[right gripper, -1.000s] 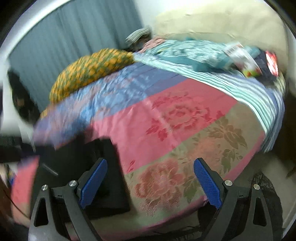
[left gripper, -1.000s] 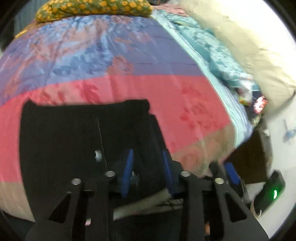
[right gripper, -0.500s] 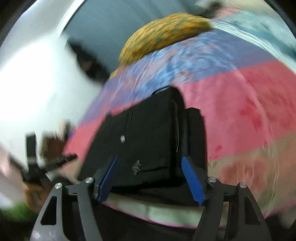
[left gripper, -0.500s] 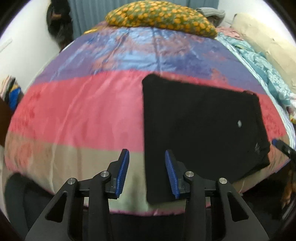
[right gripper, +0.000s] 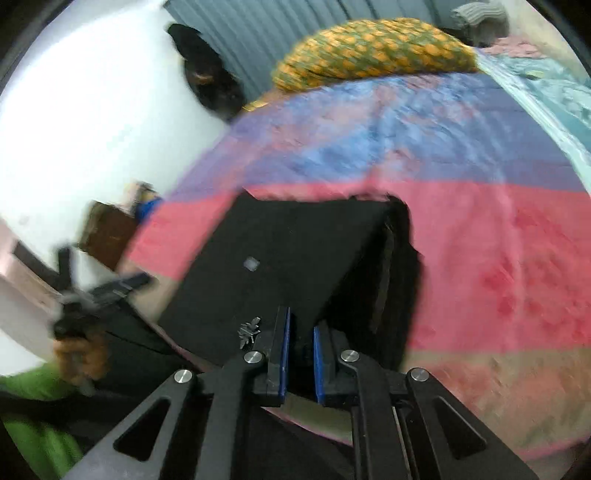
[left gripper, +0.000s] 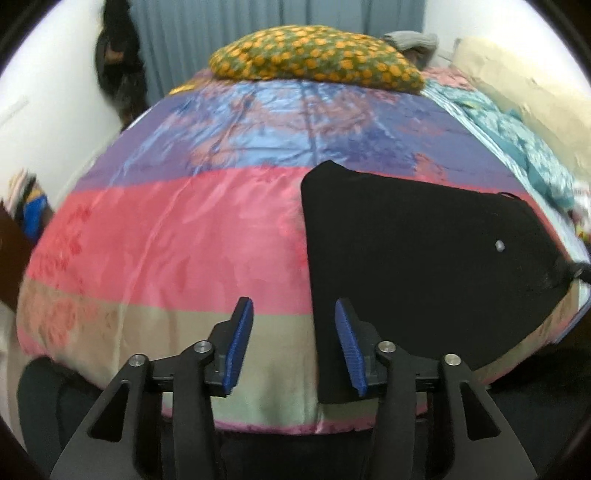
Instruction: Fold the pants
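Note:
The black pants (left gripper: 413,266) lie folded on the colourful bedspread (left gripper: 177,236), near the bed's front edge. My left gripper (left gripper: 293,345) is open and empty, just off the pants' left edge, its right finger over the cloth's lower corner. In the right wrist view the pants (right gripper: 280,258) fill the middle. My right gripper (right gripper: 298,363) is shut on the pants' near edge, with black cloth between the blue pads. The left gripper (right gripper: 99,295) shows blurred at the far left in that view.
An orange-dotted pillow (left gripper: 317,59) lies at the far end of the bed. A teal blanket (left gripper: 517,133) is bunched along the right side. Grey curtains (left gripper: 280,26) hang behind. A brown cabinet (right gripper: 107,232) stands to the left of the bed.
My left gripper has let go of the pants and swung off to their left edge. My right gripper has moved onto the pants and closed on their near edge.

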